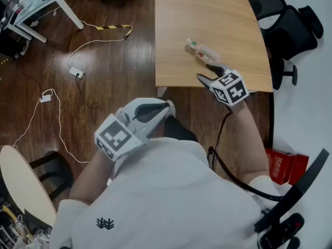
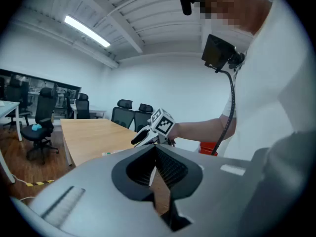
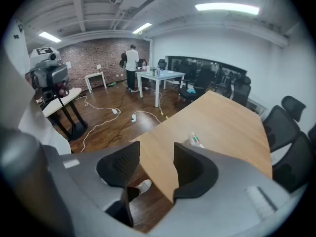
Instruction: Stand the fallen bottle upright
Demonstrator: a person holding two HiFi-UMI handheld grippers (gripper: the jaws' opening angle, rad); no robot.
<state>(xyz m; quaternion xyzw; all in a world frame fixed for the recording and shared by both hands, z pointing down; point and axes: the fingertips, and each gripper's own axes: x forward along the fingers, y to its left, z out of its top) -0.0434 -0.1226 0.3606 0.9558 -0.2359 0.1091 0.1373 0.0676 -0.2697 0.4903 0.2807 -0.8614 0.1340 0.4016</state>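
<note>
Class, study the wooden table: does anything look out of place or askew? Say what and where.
Yes: the clear plastic bottle lies on its side near the light wooden table's edge closest to the person, instead of standing upright. Nothing looks spilled.

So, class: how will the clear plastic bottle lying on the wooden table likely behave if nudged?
Lying on its round side, the clear plastic bottle will probably roll. It looks see-through and perhaps empty, so likely light; its plastic may dent when squeezed.
</note>
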